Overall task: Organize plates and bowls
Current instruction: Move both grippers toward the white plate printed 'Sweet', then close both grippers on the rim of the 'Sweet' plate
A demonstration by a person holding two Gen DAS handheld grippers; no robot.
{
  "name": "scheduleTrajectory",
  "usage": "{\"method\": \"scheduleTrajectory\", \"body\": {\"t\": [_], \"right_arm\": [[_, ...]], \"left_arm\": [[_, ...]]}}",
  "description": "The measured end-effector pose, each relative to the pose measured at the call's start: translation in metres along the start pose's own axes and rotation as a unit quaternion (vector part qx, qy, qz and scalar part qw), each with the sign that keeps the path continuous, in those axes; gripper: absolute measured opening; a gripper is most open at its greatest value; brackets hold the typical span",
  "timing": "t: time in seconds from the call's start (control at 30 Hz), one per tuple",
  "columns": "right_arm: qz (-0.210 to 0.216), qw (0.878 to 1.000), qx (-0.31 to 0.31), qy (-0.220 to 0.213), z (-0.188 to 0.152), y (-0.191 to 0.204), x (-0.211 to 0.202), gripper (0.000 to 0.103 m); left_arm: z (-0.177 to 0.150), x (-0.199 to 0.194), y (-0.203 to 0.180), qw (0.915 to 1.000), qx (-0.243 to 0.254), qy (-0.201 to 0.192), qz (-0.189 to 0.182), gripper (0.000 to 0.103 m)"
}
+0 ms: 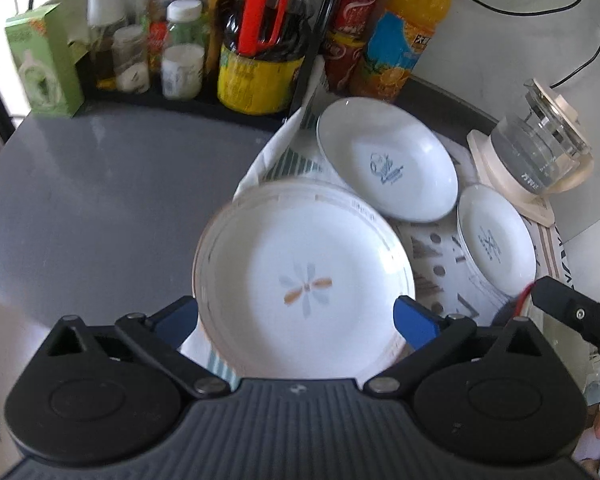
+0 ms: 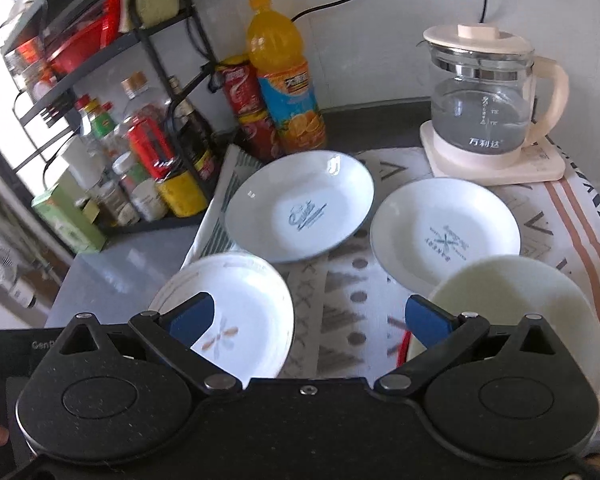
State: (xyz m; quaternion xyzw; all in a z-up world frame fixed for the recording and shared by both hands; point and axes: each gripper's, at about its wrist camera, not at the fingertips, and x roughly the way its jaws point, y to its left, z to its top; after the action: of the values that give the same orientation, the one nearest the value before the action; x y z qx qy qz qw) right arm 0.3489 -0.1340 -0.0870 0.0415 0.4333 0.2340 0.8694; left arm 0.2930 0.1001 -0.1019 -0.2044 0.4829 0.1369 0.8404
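Left wrist view: left gripper point(image 1: 296, 320) fingers wide apart, empty, straddling flower plate point(image 1: 306, 284).
Right gripper point(image 2: 308, 316): spread, empty.
Handling: glazed, slippery, brittle; pinch rim.

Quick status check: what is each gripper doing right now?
Left gripper: open, jaws either side of the white flower-pattern plate, no visible grip.
Right gripper: open, holding nothing.

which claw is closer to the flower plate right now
Left. The left claw is open with the flower plate between its fingers; the right claw hangs open to that plate's right, beside the cream bowl.
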Motion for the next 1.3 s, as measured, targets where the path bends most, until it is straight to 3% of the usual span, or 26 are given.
{"method": "scheduleTrajectory", "body": {"t": [0.33,0.5,0.73,0.9,1.07,1.2,1.3], "right_arm": [[-0.050,0.998,0.021,-0.031,0.023,0.015,0.037,0.103],[-0.070,0.996,0.051,-0.032,0.030,0.017,0.052,0.103],[-0.079,0.993,0.083,-0.030,0.037,0.019,0.068,0.102],[-0.089,0.990,0.104,-0.020,0.040,0.019,0.087,0.090],[-0.081,0.985,0.150,0.002,0.040,0.013,0.113,0.067],[-0.087,0.980,0.179,0.021,0.039,0.007,0.132,0.058],[-0.087,0.975,0.199,0.037,0.037,-0.001,0.143,0.054]], "left_arm": [[0.059,0.040,0.001,0.9975,0.059,0.001,-0.039,0.103],[0.082,0.061,-0.001,0.9956,0.075,0.025,-0.051,0.102],[0.103,0.080,0.001,0.9943,0.079,0.027,-0.066,0.101],[0.111,0.094,0.004,0.9932,0.072,0.028,-0.087,0.100],[0.119,0.111,0.010,0.9923,0.057,0.030,-0.106,0.088],[0.124,0.130,0.010,0.9904,0.045,0.051,-0.120,0.063],[0.128,0.143,0.008,0.9889,0.042,0.060,-0.129,0.057]]}}
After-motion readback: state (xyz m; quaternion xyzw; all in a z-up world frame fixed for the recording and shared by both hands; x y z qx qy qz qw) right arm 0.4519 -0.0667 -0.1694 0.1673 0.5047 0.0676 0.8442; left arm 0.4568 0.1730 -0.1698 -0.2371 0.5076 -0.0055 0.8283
